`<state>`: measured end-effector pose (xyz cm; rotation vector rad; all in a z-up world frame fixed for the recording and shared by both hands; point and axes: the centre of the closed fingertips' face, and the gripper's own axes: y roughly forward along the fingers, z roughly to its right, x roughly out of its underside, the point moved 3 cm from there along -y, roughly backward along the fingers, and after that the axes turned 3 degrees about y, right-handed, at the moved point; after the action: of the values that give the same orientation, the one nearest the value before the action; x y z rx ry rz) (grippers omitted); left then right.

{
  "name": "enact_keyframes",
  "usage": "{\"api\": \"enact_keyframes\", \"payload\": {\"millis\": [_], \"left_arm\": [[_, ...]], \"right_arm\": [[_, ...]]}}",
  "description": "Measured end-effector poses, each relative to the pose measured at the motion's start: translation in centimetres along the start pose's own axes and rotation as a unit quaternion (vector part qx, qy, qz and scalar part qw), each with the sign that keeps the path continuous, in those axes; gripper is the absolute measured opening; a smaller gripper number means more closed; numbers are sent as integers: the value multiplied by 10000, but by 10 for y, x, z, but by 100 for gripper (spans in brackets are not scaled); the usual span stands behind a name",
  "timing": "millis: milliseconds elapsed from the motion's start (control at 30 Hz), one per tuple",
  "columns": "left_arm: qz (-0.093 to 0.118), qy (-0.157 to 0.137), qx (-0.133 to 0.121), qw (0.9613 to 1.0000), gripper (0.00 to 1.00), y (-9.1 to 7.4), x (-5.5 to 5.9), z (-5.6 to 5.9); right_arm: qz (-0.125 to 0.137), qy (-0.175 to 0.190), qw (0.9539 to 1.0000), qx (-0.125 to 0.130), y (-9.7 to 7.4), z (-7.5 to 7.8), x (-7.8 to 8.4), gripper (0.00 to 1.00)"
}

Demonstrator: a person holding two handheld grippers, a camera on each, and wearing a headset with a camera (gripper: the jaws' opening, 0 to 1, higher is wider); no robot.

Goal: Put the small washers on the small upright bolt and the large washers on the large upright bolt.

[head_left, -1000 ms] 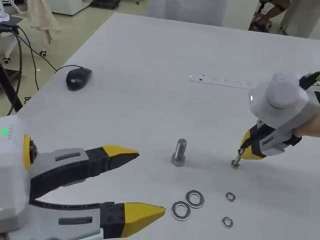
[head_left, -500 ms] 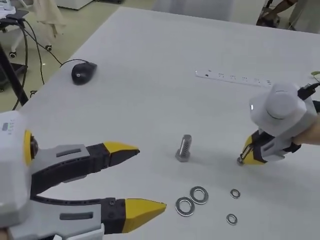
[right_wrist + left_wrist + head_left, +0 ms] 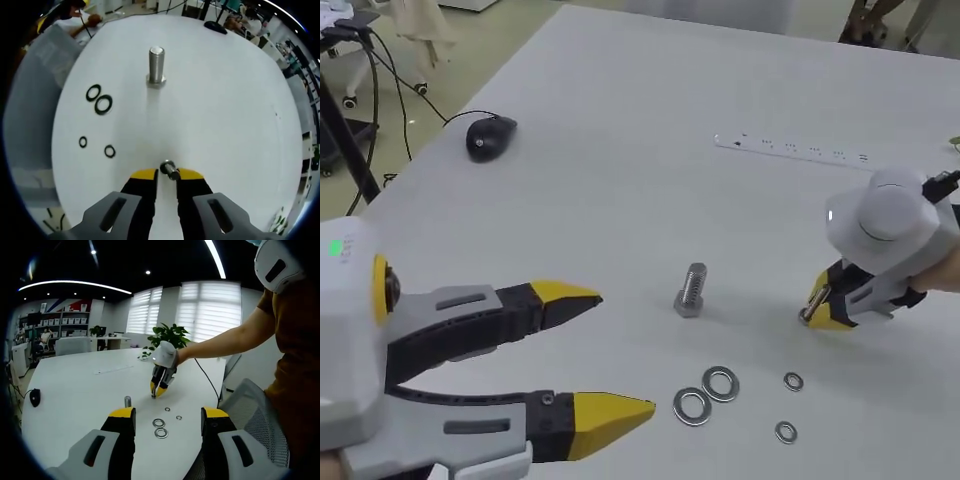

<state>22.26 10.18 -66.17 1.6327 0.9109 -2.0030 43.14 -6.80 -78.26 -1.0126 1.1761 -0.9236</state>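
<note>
While the right gripper (image 3: 168, 175) grasps the small bolt (image 3: 168, 167) and the left gripper (image 3: 626, 352) gapes empty, all four washers (image 3: 733, 384) lie loose, large bolt (image 3: 692, 290) bare

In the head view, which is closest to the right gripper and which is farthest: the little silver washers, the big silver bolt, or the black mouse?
1. Two small silver steel washers: nearest, just below the right gripper, on the person's side.
2. Large upright silver steel bolt: farther, off to the gripper's left.
3. Black computer mouse: farthest, far off to the left.
</note>
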Motion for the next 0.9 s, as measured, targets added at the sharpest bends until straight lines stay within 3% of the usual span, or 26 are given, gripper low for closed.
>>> {"api": "enact_keyframes", "payload": {"millis": [267,500,900], "left_arm": [[3,78,37,10000,52,1,-3,4],[-6,191,93,9998,52,2,-6,11],[80,331,202,9992,52,-2,-14,24]], "right_arm": [[-6,51,9999,145,-16,-6,11,15],[12,117,9998,180,-25,-24,18,15],[-13,157,9999,1,-15,-63,23,15]]}}
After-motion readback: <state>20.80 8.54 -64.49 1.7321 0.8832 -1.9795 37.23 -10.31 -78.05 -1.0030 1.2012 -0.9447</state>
